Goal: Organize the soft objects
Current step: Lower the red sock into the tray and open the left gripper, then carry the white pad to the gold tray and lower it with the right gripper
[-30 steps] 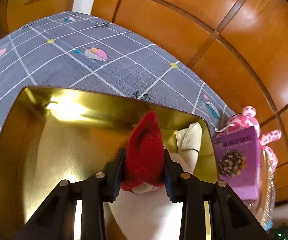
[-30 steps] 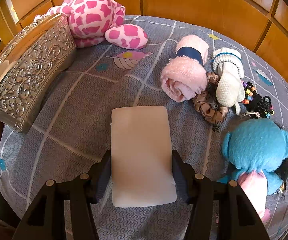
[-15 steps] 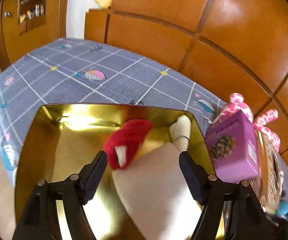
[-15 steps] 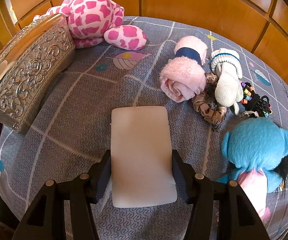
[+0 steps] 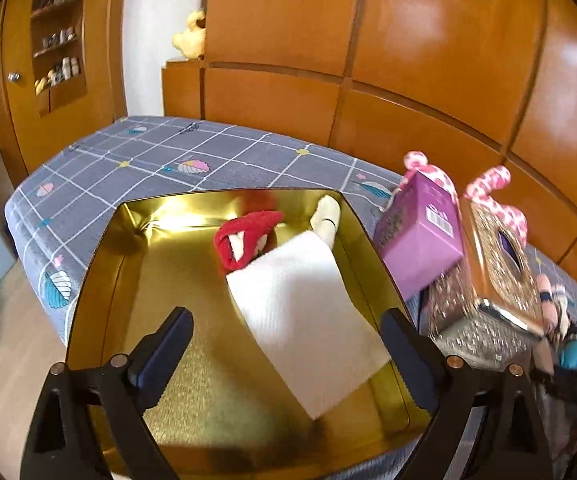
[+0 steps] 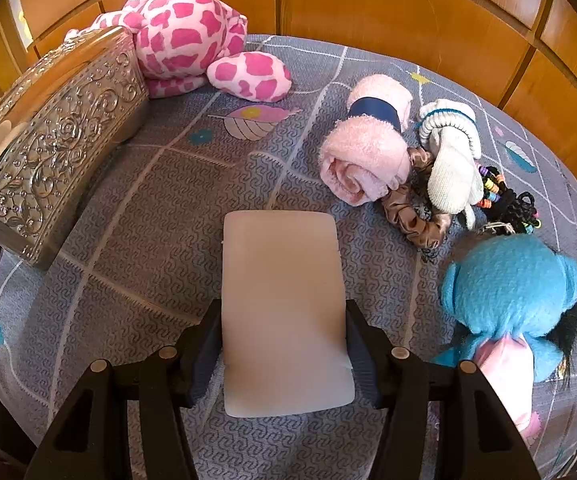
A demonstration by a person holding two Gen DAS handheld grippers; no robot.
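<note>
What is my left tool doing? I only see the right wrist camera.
Observer: Your left tool hangs over a gold tin, jaws opening, gripping nothing.
Operator: Is anything in the tin?
Observer: A red sock lies at the far end, beside a folded white cloth.
Operator: Anything else in there?
Observer: A cream sock rests in the far corner.

Plush toys: two, one pink-spotted plush (image 6: 192, 36) and one blue plush (image 6: 512, 292). Boxes: one gold tin (image 5: 100, 280), one embossed silver box (image 6: 56, 152), one purple carton (image 5: 420, 232). Rolled items: three, pink roll (image 6: 364, 152), white roll (image 6: 452, 168), red roll (image 5: 244, 236).
</note>
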